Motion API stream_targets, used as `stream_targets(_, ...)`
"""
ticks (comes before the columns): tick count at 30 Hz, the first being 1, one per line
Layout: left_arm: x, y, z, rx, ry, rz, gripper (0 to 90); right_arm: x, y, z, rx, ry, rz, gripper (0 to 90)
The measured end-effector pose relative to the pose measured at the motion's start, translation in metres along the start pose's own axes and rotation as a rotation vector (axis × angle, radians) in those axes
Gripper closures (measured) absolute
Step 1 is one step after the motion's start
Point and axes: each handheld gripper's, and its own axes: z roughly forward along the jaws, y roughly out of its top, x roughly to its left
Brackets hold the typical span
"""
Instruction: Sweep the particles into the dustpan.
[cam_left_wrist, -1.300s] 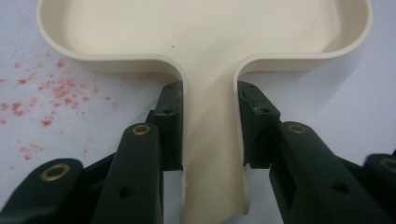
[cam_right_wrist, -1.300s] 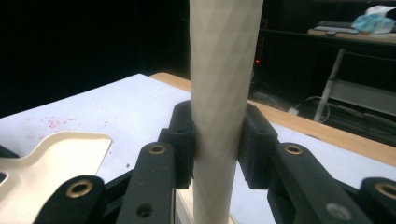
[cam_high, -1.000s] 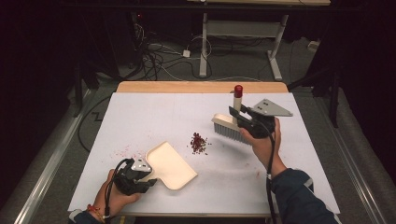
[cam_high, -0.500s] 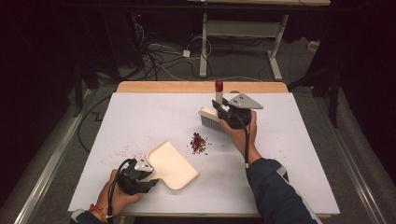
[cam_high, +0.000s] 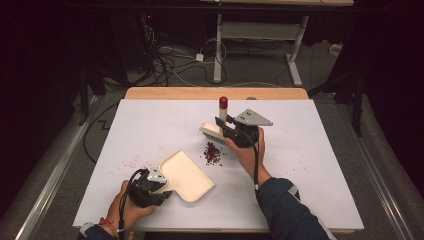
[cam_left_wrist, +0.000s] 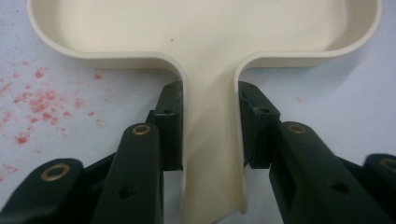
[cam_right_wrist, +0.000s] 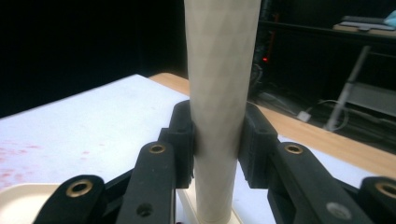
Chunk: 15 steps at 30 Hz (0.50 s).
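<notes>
High view: left gripper (cam_high: 150, 187) clamps the handle of the cream dustpan (cam_high: 187, 175), which lies flat on the white desk (cam_high: 310, 165) just left of the red crumb pile (cam_high: 212, 153). Right gripper (cam_high: 239, 132) holds the brush (cam_high: 216, 125) upright, its head just behind the pile. Risk: a stroke that is too fast or off-line would likely scatter crumbs past the dustpan, adding to the red specks (cam_high: 131, 161) left of it. Left gripper view: fingers (cam_left_wrist: 170, 126) pinch the dustpan handle (cam_left_wrist: 210, 140) from both sides. Right gripper view: fingers (cam_right_wrist: 183, 140) closed on the brush handle (cam_right_wrist: 219, 93), which stands vertical between them.
</notes>
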Motion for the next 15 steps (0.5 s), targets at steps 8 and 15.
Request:
stream_targets(8, -0.001, 0.011, 0.005, 0.012, 0.006, -0.006, 64.1, 0.013, -0.005, -0.008, 0.005, 0.036, -0.015, 70.2)
stream_targets(15, -0.002, 0.017, 0.008, 0.019, 0.014, -0.008, 64.2, 0.019, -0.004, -0.015, -0.002, 0.062, 0.012, 70.4)
